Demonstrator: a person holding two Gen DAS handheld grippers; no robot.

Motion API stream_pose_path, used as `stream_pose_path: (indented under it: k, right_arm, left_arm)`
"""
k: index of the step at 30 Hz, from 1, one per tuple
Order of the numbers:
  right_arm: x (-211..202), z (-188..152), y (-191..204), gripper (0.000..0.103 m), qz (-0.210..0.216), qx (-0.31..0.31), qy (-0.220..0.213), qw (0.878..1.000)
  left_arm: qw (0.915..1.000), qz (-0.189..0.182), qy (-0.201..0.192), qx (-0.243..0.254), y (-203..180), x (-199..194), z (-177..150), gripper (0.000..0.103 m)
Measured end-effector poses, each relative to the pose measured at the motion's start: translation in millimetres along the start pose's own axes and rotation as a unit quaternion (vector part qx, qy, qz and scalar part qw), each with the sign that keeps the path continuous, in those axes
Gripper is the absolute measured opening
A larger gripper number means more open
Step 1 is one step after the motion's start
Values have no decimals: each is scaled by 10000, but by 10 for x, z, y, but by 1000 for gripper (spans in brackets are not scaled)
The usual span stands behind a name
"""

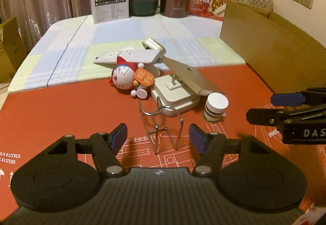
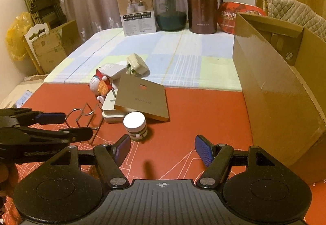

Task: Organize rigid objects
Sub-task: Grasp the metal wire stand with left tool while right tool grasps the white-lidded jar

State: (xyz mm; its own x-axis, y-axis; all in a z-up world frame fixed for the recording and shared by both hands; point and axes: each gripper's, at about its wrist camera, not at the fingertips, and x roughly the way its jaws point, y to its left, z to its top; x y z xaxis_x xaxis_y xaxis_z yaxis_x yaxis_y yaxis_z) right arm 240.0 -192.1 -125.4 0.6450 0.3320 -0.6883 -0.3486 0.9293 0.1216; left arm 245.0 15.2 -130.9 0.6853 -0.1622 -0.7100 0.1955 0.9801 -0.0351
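A pile of rigid objects lies mid-table: a chrome wire rack (image 1: pixel 162 129), a Doraemon figure (image 1: pixel 126 78), a white remote (image 1: pixel 130 57), a white charger base (image 1: pixel 175 96), a flat tan box (image 1: pixel 189 75) and a small white-lidded jar (image 1: pixel 215 107). My left gripper (image 1: pixel 158 139) is open, its fingers either side of the wire rack's near end. My right gripper (image 2: pixel 162 148) is open and empty, just in front of the jar (image 2: pixel 135 125). In the right wrist view the rack (image 2: pixel 85 119), figure (image 2: pixel 99 85), tan box (image 2: pixel 142 99) and a white plug (image 2: pixel 136 65) show.
A large open cardboard box (image 2: pixel 275 86) stands at the right. At the table's far edge stand a printed carton (image 2: pixel 137 11), a green jar (image 2: pixel 171 10), a brown canister (image 2: pixel 201 8) and a red food pack (image 2: pixel 240 15). Cardboard and a folded trolley (image 2: pixel 42 5) lean at left.
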Motion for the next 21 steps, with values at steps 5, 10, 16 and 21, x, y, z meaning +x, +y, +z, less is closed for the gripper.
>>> stream_pose_path:
  k: [5,10,16,21]
  right_arm:
    - [-4,3,-6,67,1,31,2,10000]
    - [0,15,9,67,22,6,2,10000]
    - [31,20,37,67,50,-39,12,10000]
    - [59,29,55,67,89,-79,43,9999]
  left_arm:
    - [9998,136,78,104,55,-6,-29,41]
    - [9999,98,96,-10,160,-13,-52,33]
    - [9999,-16,67,119,124,-7,-50,31]
    - [9998,-30,57,207,127,31,-28,24]
